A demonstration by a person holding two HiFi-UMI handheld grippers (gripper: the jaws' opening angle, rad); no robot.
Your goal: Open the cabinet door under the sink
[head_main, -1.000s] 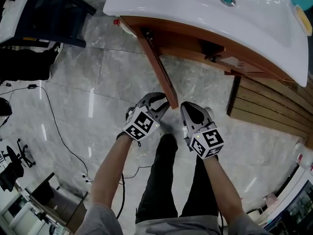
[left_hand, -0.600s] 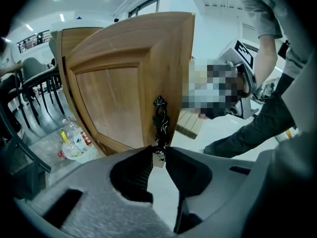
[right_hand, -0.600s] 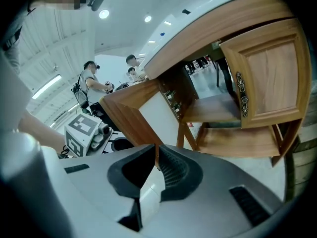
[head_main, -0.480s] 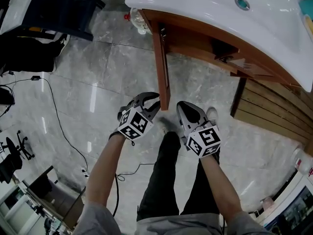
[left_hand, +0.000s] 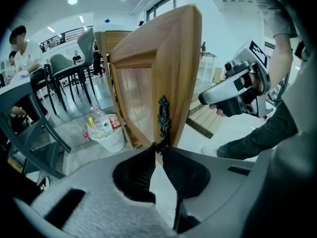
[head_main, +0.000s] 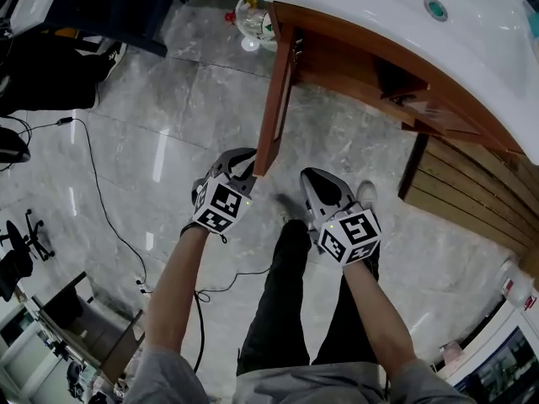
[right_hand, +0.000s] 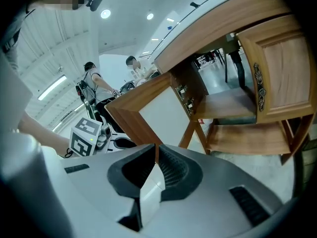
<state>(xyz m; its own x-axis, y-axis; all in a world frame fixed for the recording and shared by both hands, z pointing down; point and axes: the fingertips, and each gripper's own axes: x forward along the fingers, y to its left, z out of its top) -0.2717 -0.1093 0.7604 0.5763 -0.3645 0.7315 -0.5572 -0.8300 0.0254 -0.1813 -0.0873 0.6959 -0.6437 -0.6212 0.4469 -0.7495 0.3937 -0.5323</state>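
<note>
Beneath the white sink point(head_main: 379, 7), the wooden cabinet door point(head_main: 274, 99) stood swung out over the grey tiled floor point(head_main: 152, 116), its free edge toward the person. The left gripper point(left_hand: 159, 147) had just been closing its fingers, and their tips pinched the lower end of the dark ornate handle point(left_hand: 164, 115) on the door's face. The right gripper point(right_hand: 156, 151) hung near the door's free edge, apart from it, its fingers clenched together and empty. A white wastebasket point(left_hand: 106, 137) holding plastic bottles sat on the floor beyond the door.
</note>
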